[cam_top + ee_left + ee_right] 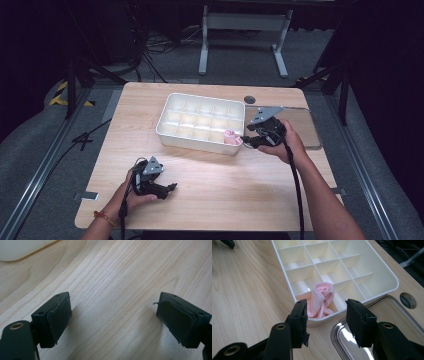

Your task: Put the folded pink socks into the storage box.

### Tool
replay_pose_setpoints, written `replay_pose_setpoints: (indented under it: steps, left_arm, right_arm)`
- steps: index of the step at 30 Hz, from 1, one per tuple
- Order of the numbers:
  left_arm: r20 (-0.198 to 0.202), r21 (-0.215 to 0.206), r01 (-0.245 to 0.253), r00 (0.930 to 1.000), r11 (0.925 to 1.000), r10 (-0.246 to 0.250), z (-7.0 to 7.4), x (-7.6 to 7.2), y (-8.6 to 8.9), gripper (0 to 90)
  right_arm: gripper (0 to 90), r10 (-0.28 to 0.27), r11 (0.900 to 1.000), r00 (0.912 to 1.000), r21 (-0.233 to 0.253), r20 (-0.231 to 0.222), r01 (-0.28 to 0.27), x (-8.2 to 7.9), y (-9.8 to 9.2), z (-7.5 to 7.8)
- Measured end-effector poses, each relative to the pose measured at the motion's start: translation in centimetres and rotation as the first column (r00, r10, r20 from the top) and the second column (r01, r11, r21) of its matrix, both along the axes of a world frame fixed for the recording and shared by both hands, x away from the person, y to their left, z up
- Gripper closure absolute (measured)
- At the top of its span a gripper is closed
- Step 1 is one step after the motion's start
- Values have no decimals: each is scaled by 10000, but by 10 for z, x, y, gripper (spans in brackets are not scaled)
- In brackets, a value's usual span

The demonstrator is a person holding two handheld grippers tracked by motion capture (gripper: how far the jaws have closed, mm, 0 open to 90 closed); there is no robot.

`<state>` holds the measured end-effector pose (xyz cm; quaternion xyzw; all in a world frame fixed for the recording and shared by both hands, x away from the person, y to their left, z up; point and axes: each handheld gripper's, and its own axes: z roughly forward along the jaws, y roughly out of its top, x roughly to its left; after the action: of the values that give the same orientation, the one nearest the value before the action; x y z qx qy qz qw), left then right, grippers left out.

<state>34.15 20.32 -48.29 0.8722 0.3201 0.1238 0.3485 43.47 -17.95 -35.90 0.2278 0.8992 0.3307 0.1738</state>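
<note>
Rolled pink cloth [321,300] stands upright in tray [384,272], tongs [327,322] apart.

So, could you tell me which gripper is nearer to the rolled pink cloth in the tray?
The right gripper sits open just beside the rolled pink cloth at the divided tray's near corner; the left gripper rests open on the table, well short of the tray.

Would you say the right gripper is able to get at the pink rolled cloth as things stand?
Probably yes: the right gripper is open just before the pink rolled cloth, which sticks up above its corner compartment in the white divided tray, nothing between.
</note>
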Motion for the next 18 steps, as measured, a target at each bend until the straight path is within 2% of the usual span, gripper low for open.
replay_pose_setpoints:
  steps: [18]
  left_arm:
    - [-15,-5,-26,10000,10000,26,0,0,0,130]
  right_arm:
    - [472,-24,9997,9995,-232,307,31,-22,-23,-7]
